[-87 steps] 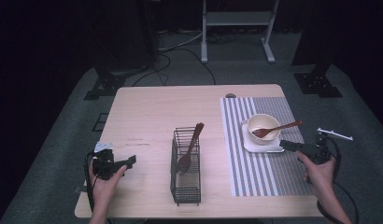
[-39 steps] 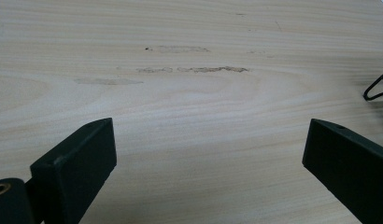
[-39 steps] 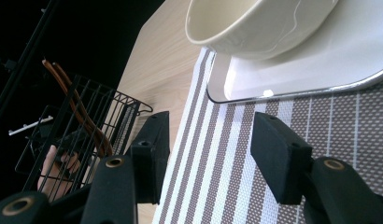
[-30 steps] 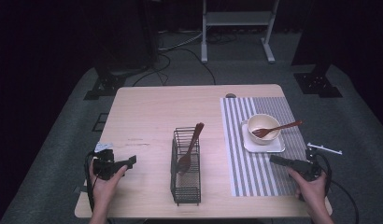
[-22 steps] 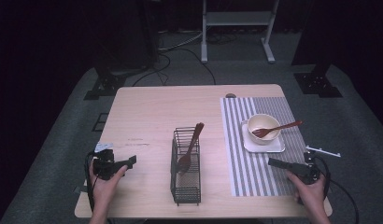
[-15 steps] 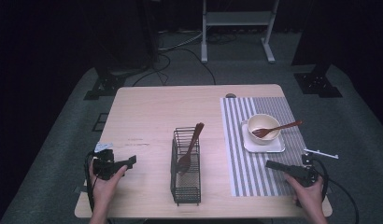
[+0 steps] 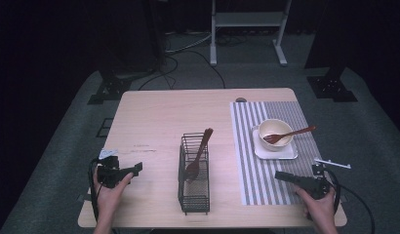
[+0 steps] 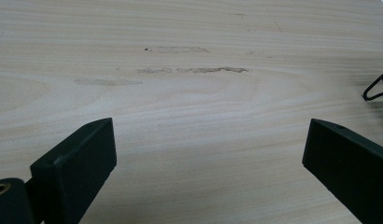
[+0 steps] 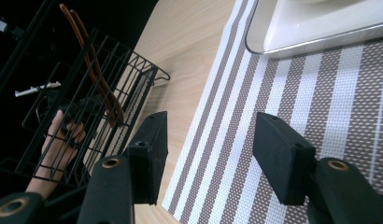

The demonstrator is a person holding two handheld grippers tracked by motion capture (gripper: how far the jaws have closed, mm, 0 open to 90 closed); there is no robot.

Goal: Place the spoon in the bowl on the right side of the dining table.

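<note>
A black wire basket [image 7: 194, 178] stands upright near the middle of the pale wooden surface [image 7: 159, 117], with a brown wooden spoon [image 7: 198, 155] leaning inside it. To its right, on a striped mat [image 7: 266, 183], a cream bowl [image 7: 274, 132] on a white square plate [image 7: 276, 151] holds a wooden fork [image 7: 290, 134]. The left gripper [image 7: 134, 168] hovers with jaws wide, empty; the right gripper [image 7: 281, 175] over the mat likewise has its jaws apart.
</note>
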